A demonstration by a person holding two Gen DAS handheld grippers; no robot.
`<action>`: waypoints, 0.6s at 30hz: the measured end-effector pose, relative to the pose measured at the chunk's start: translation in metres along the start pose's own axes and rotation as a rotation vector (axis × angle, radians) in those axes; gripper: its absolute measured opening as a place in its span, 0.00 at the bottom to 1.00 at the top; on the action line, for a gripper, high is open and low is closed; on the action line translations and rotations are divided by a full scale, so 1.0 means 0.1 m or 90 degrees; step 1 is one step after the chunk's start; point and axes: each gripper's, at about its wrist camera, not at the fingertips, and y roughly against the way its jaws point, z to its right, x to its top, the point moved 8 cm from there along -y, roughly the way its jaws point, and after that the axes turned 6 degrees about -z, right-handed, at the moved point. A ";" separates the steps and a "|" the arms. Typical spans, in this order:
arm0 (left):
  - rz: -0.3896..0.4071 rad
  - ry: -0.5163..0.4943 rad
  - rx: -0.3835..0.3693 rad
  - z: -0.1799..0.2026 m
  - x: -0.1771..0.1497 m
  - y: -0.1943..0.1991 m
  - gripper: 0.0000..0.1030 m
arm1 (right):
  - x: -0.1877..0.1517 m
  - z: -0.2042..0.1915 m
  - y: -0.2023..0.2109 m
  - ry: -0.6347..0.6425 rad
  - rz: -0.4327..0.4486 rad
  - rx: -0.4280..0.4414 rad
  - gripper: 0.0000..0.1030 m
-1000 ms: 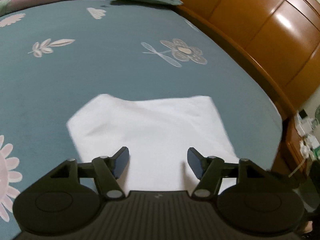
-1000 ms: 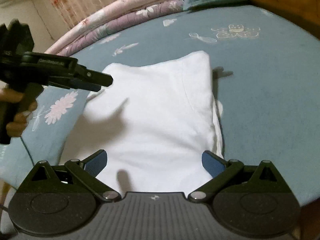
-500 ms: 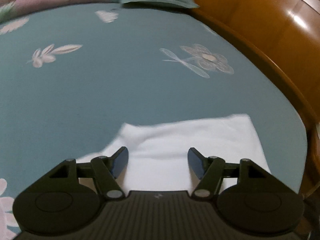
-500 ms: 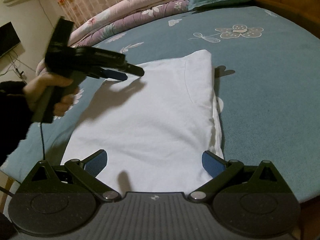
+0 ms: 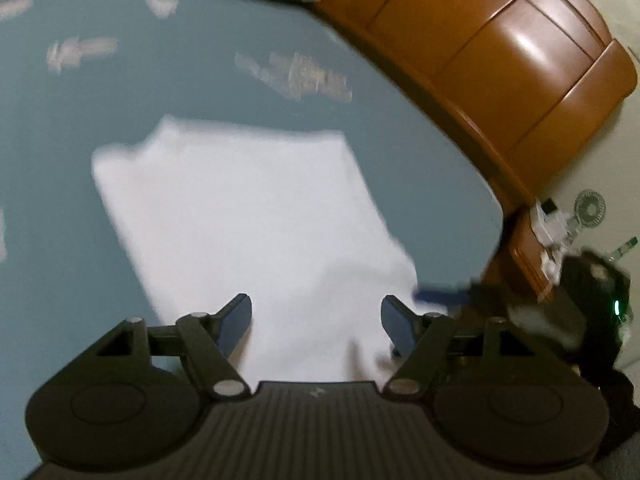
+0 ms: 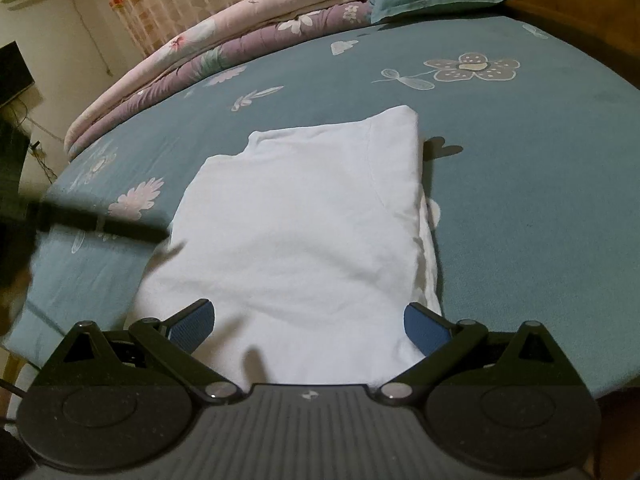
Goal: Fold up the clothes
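Both grippers wide, white shirt (image 6: 304, 232) ahead

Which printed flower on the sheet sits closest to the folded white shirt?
The small dark heart-shaped motif touching the folded white shirt at its far right corner. The big grey flower lies farther back; the pink daisy sits clear off the left side.

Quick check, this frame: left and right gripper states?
Left gripper: open, holding nothing, above the white shirt.
Right gripper: open, holding nothing, over the shirt's near edge.

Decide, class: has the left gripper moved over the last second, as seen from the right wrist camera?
Yes. The left gripper dropped from beside the white shirt's far left corner to its near left edge.
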 end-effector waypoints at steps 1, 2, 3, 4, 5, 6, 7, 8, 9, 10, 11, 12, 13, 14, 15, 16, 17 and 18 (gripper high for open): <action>-0.011 0.020 0.001 -0.03 -0.07 -0.04 0.70 | 0.00 -0.01 0.02 0.002 0.002 -0.001 1.00; -0.016 0.039 -0.001 -0.05 -0.12 -0.07 0.70 | 0.01 -0.02 0.03 0.004 0.004 -0.003 1.00; -0.021 0.059 -0.002 -0.08 -0.16 -0.09 0.70 | 0.01 -0.03 0.05 0.006 0.006 -0.004 1.00; -0.017 0.058 0.004 -0.06 -0.17 -0.06 0.70 | 0.01 -0.04 0.07 0.008 0.008 -0.006 1.00; -0.010 0.050 0.014 -0.02 -0.15 -0.02 0.71 | 0.01 -0.05 0.09 0.010 0.010 -0.007 1.00; 0.004 0.043 0.024 0.00 -0.14 0.02 0.71 | 0.02 -0.05 0.10 0.012 0.012 -0.008 1.00; 0.020 0.037 0.035 0.01 -0.12 0.04 0.75 | 0.03 -0.07 0.12 0.016 0.016 -0.008 1.00; 0.036 0.031 0.045 0.02 -0.11 0.07 0.82 | 0.05 -0.10 0.15 0.023 0.023 -0.006 1.00; 0.033 0.038 0.043 0.00 -0.12 0.05 0.84 | 0.07 -0.12 0.16 0.031 0.029 -0.006 1.00; 0.019 0.052 0.037 -0.04 -0.15 0.00 0.84 | 0.09 -0.13 0.15 0.037 0.031 -0.008 1.00; 0.003 0.067 0.031 -0.09 -0.16 -0.06 0.83 | 0.11 -0.13 0.13 0.040 0.029 -0.010 1.00; 0.001 0.074 0.028 -0.10 -0.16 -0.07 0.83 | 0.13 -0.12 0.11 0.043 0.026 -0.013 1.00; 0.008 0.070 0.028 -0.09 -0.12 -0.03 0.83 | 0.15 -0.11 0.10 0.044 0.025 -0.018 1.00; 0.024 0.056 0.034 -0.06 -0.06 0.03 0.84 | 0.18 -0.11 0.09 0.046 0.027 -0.019 1.00; 0.048 0.037 0.047 -0.03 0.02 0.10 0.84 | 0.21 -0.11 0.09 0.049 0.031 -0.017 1.00; 0.063 0.026 0.052 -0.01 0.09 0.14 0.84 | 0.26 -0.12 0.08 0.054 0.038 -0.013 1.00; 0.074 0.019 0.055 0.00 0.16 0.17 0.85 | 0.31 -0.14 0.07 0.059 0.046 -0.008 1.00; 0.078 0.018 0.053 0.00 0.22 0.16 0.85 | 0.36 -0.15 0.04 0.063 0.053 0.000 1.00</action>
